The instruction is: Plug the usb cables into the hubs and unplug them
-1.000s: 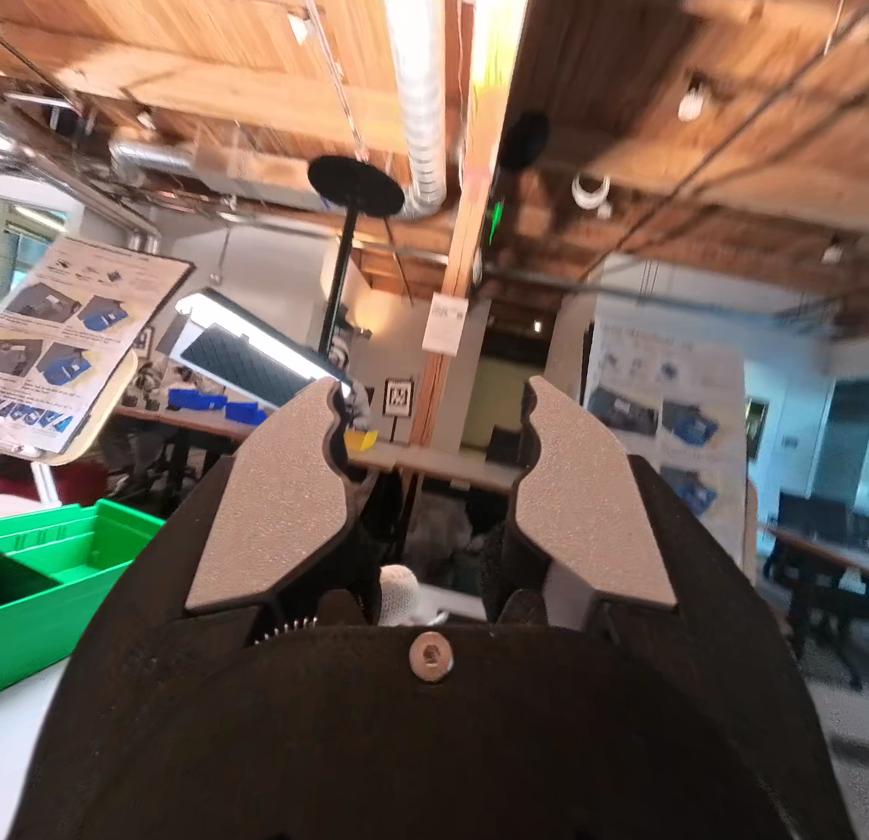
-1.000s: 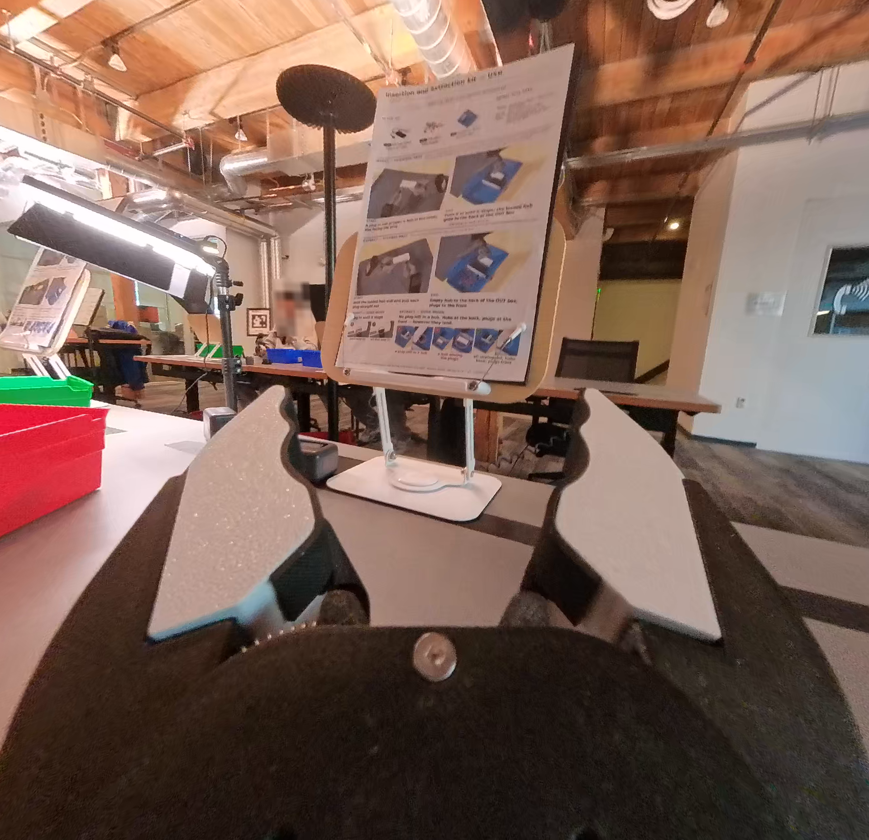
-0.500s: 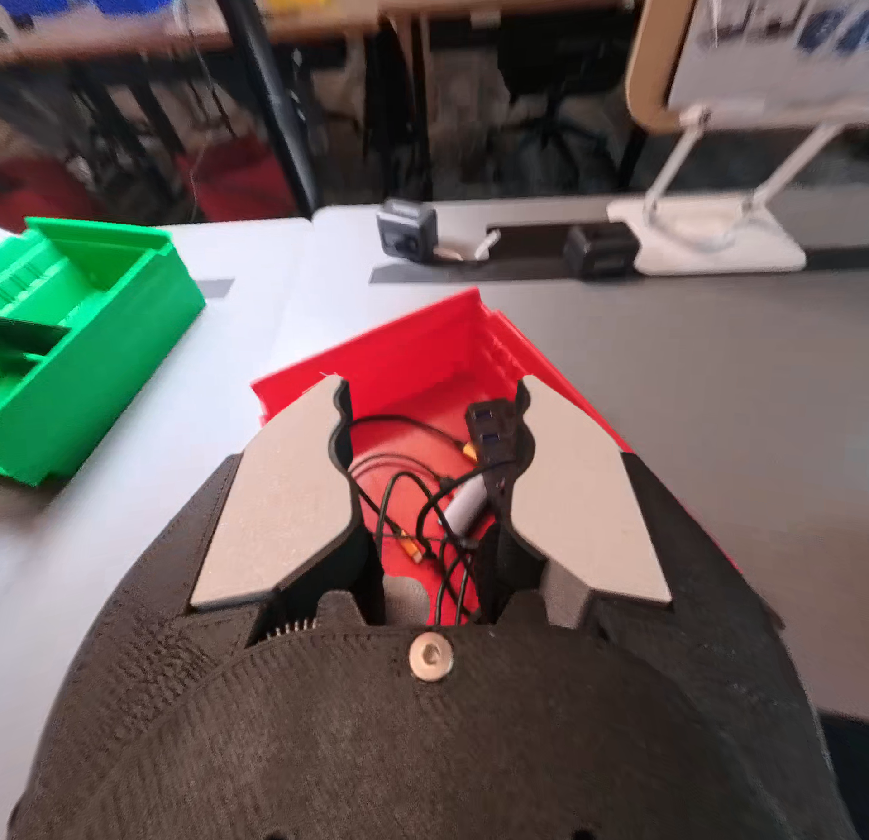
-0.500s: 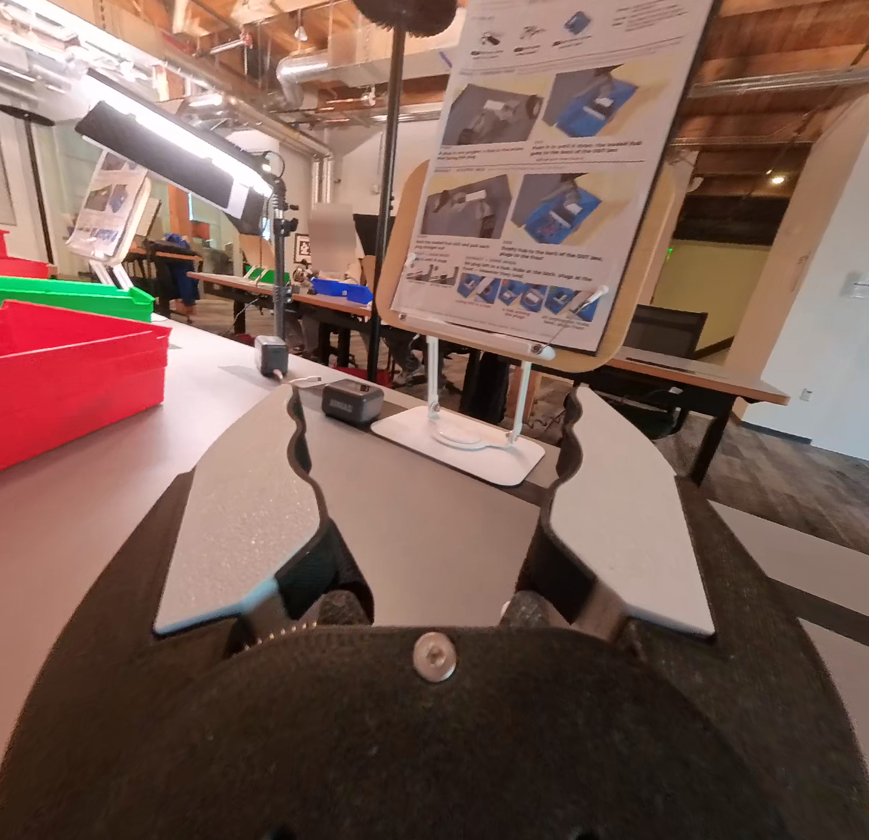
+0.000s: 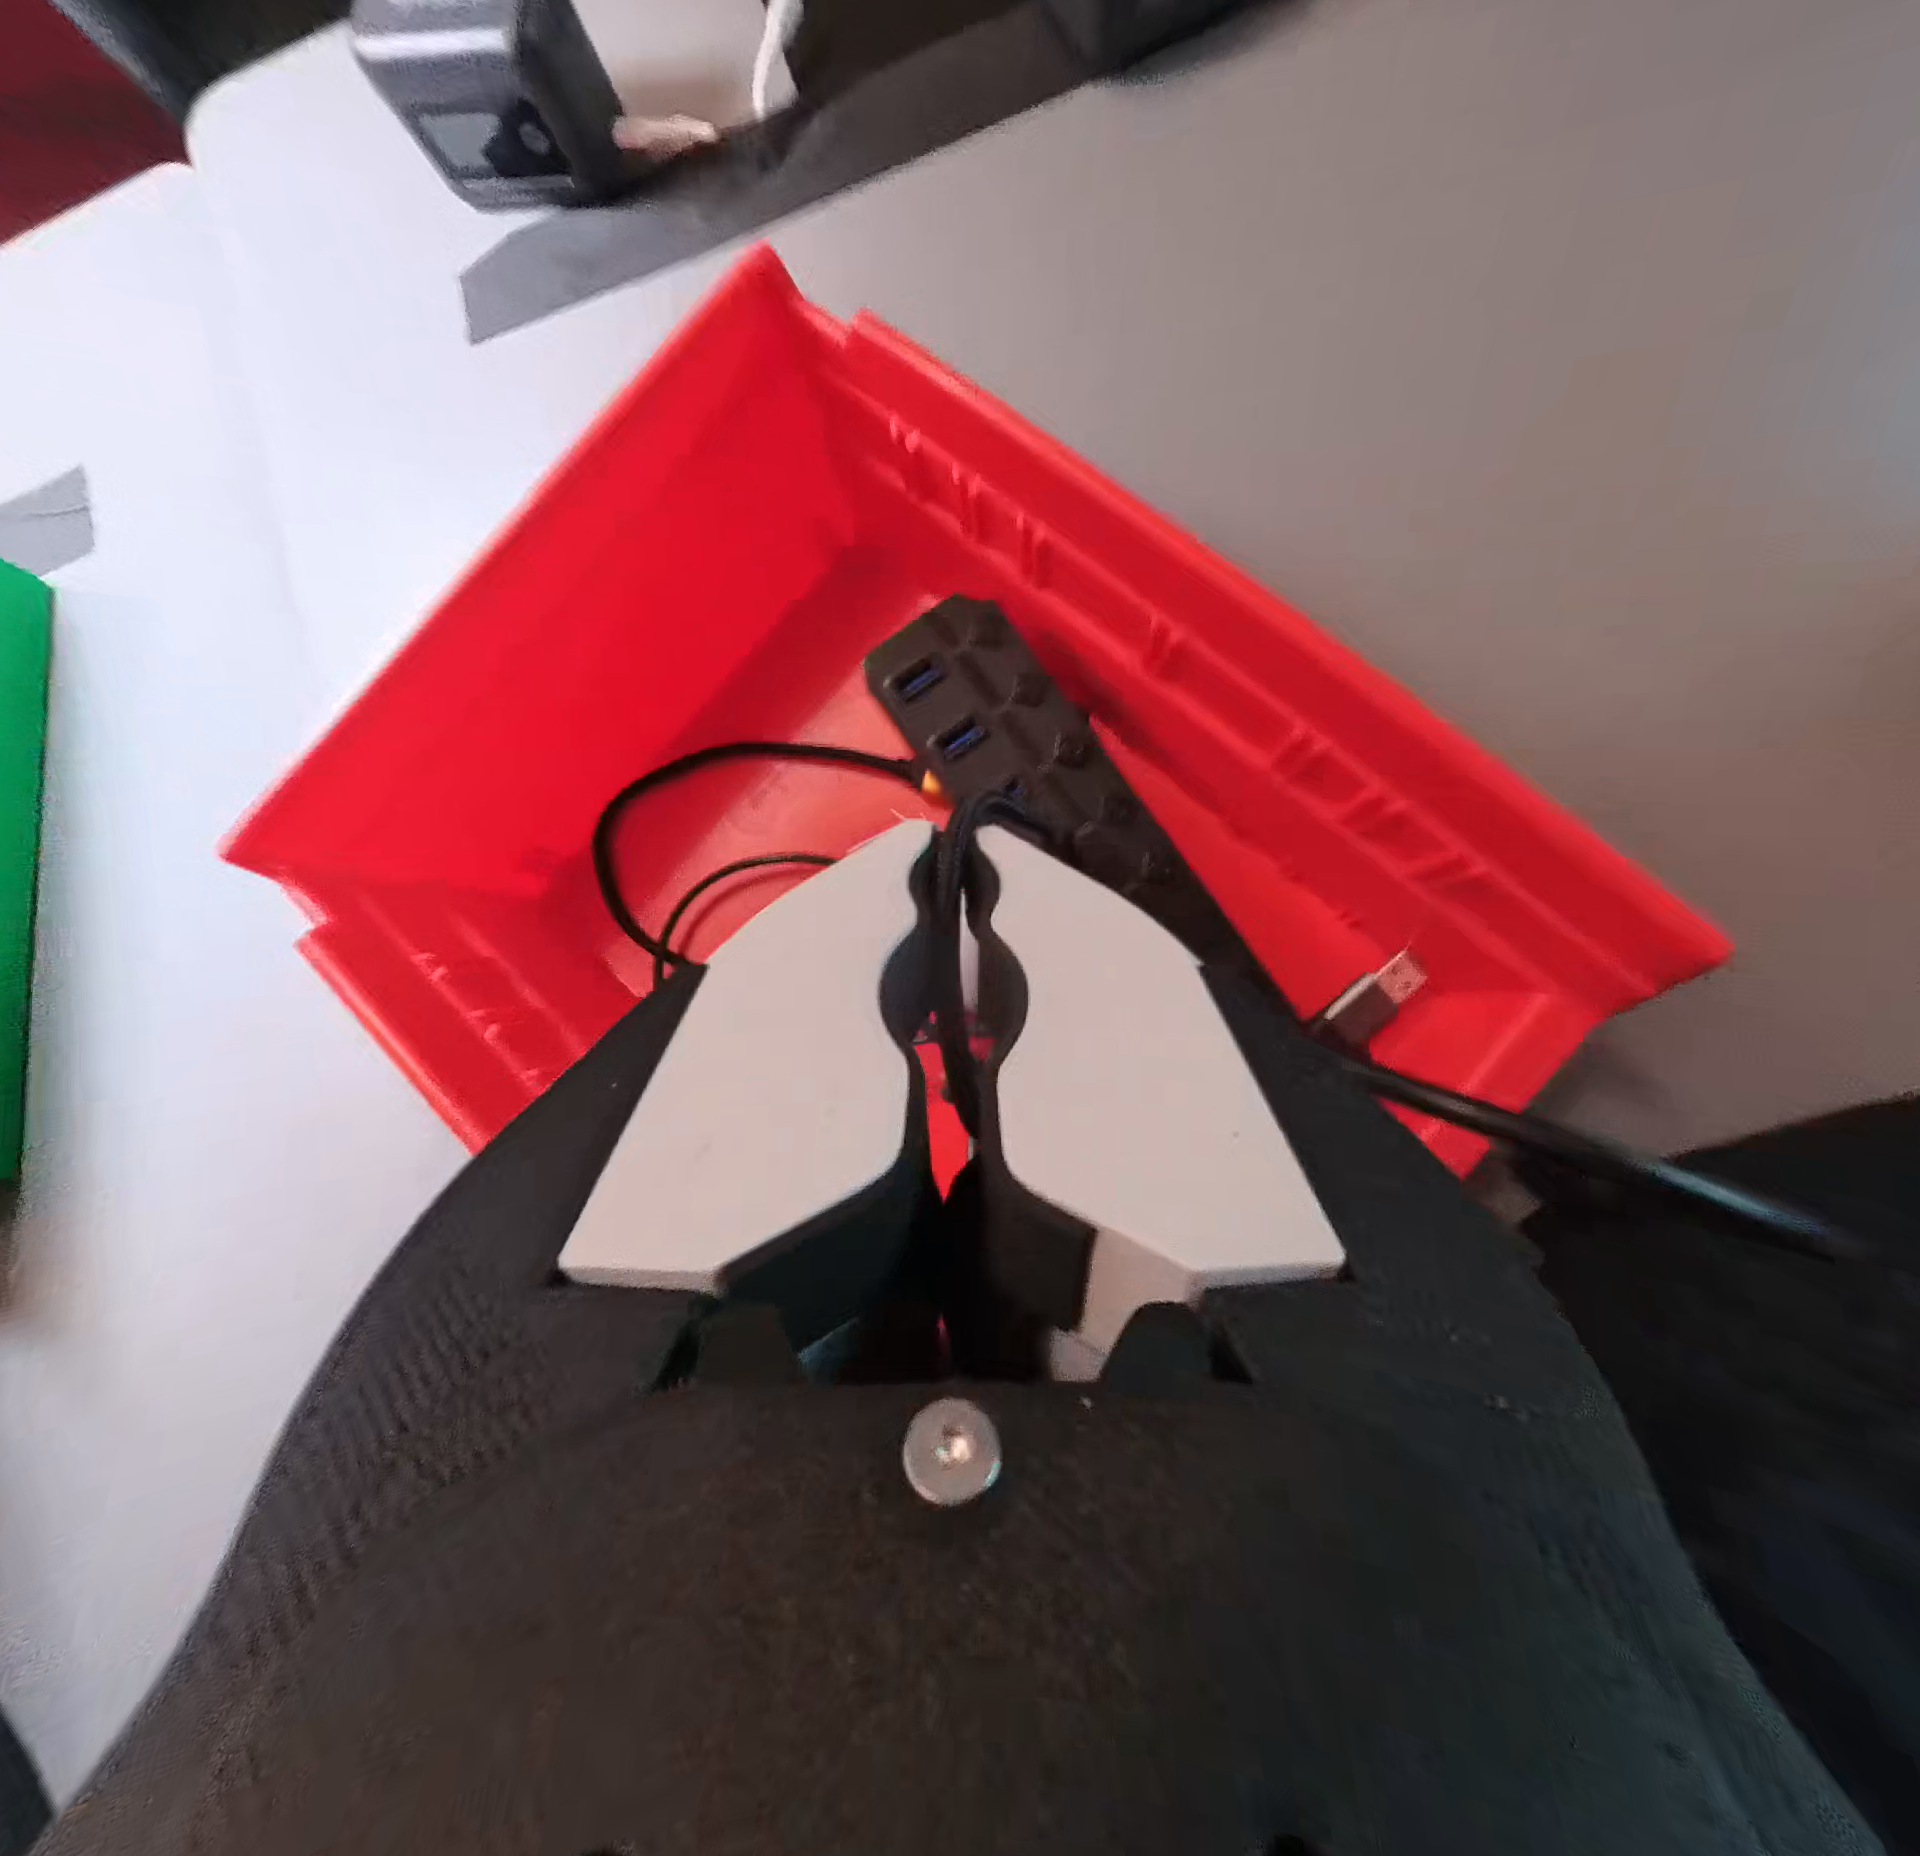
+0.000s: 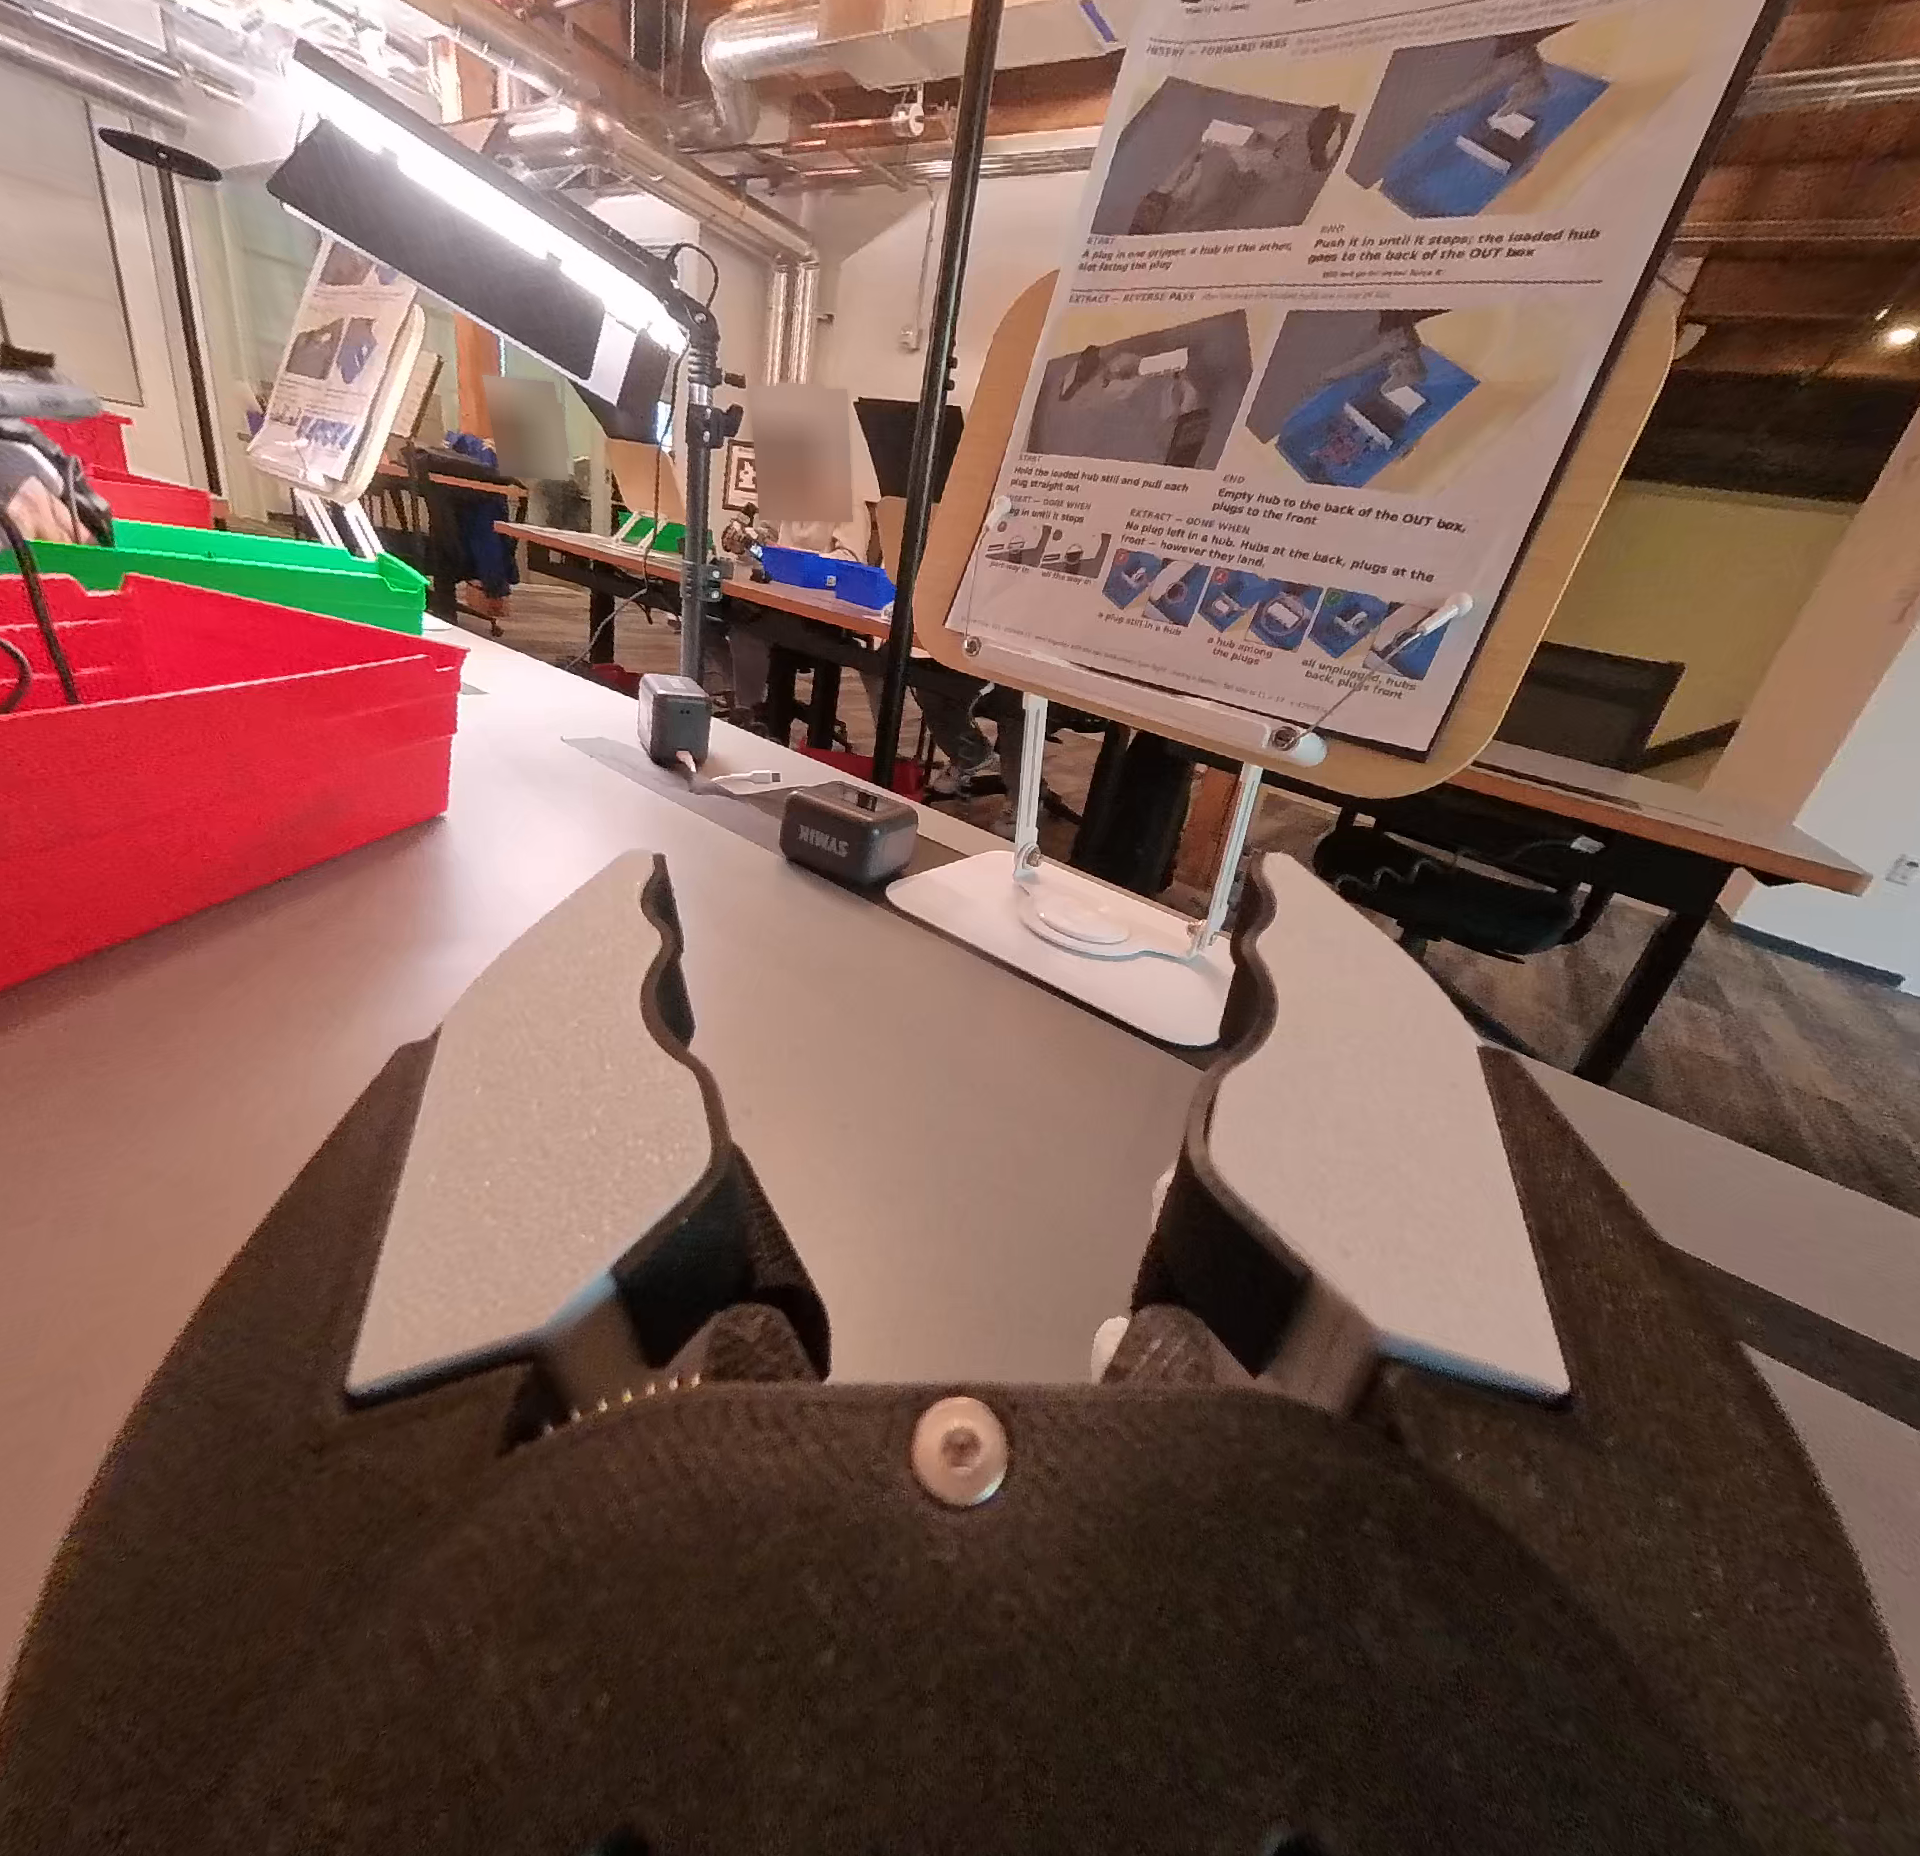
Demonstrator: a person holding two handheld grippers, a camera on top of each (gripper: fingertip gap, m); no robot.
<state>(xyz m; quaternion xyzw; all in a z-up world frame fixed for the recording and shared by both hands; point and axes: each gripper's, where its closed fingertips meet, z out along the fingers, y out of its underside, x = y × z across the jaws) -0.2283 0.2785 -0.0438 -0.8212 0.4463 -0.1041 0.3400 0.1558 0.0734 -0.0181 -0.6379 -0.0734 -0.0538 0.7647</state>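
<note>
In the left wrist view my left gripper (image 5: 951, 856) is over the red bin (image 5: 665, 601), shut on a bundle of thin black cables (image 5: 951, 933) that runs between its fingers. A black USB hub (image 5: 977, 705) with blue ports lies along the bin's right wall, just beyond the fingertips. A thin black cable (image 5: 665, 798) loops on the bin floor. A USB plug (image 5: 1371, 996) on a thicker black cable sticks out at the right. In the right wrist view my right gripper (image 6: 951, 975) is open and empty, low over the grey table (image 6: 312, 1027).
A green bin (image 5: 21, 871) stands left of the red bin (image 6: 208, 746), and it shows behind it in the right wrist view (image 6: 260, 570). Two black charger boxes (image 6: 847, 835) and an instruction board on a white stand (image 6: 1299, 352) sit at the table's far edge. Across from one pair of fingers to the other is roughly 45 cm.
My left gripper swung down from facing the ceiling to over the red bin, moved closer, and closed on the black cables. My right gripper shifted slightly and stayed open.
</note>
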